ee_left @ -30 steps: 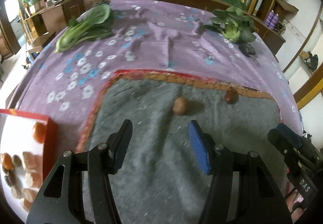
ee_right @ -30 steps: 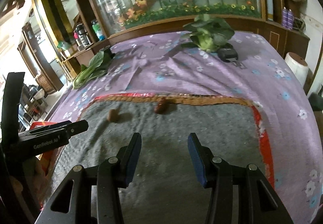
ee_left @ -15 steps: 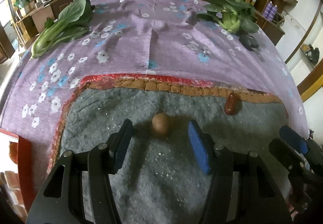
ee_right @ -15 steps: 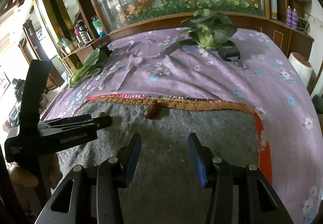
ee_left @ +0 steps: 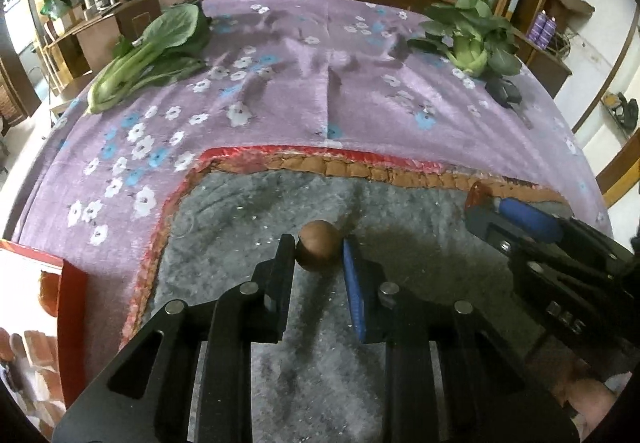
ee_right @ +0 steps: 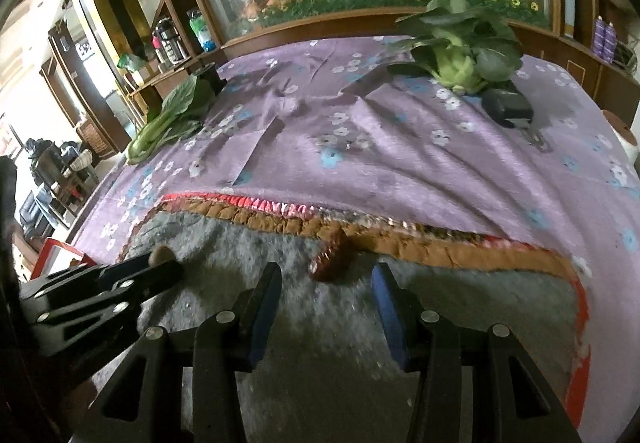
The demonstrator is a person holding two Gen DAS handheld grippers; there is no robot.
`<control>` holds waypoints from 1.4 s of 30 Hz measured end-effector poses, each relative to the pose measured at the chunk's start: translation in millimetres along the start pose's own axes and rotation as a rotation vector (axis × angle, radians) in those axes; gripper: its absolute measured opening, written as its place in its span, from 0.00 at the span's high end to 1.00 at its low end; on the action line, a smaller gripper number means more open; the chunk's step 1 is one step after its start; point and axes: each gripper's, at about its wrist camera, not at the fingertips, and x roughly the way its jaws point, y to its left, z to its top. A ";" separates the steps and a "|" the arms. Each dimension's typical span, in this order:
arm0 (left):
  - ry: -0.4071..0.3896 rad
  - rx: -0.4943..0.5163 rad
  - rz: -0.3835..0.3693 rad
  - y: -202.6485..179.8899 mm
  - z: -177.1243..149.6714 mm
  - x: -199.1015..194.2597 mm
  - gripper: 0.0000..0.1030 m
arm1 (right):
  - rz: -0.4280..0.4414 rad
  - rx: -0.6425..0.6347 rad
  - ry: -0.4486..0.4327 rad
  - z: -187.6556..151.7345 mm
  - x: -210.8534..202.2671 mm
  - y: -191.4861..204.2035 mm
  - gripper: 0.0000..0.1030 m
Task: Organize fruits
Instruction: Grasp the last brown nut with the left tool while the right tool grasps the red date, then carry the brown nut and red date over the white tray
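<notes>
A: My left gripper is closing, jaws touching the round brown fruit mid grey mat.

B: Right gripper?

A: Half open, empty; the reddish date lies by the mat's far edge. Only the left view shows the red box.

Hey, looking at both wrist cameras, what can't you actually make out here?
- Red box, left wrist view: cut off by the frame edge, contents washed out.
- Red fruit, left wrist view: mostly hidden behind the right gripper.
- Round brown fruit, right wrist view: mostly hidden behind the left gripper.
</notes>
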 end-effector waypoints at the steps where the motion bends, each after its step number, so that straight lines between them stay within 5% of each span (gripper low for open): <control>1: -0.004 0.002 0.006 0.6 -0.4 -1.2 0.78 | -0.007 -0.004 0.000 2.0 3.7 1.7 0.55; 17: 0.001 0.003 0.019 2.3 -3.5 -1.7 0.78 | -0.129 -0.114 -0.008 3.8 18.2 12.3 0.78; 30: -0.002 -0.007 0.035 4.1 -12.2 -10.3 0.78 | -0.081 -0.086 -0.053 -12.9 -22.9 16.0 0.78; 42: -0.051 -0.030 0.073 31.3 -38.1 -55.8 0.78 | -0.010 -0.138 -0.120 -43.5 -77.2 68.4 0.78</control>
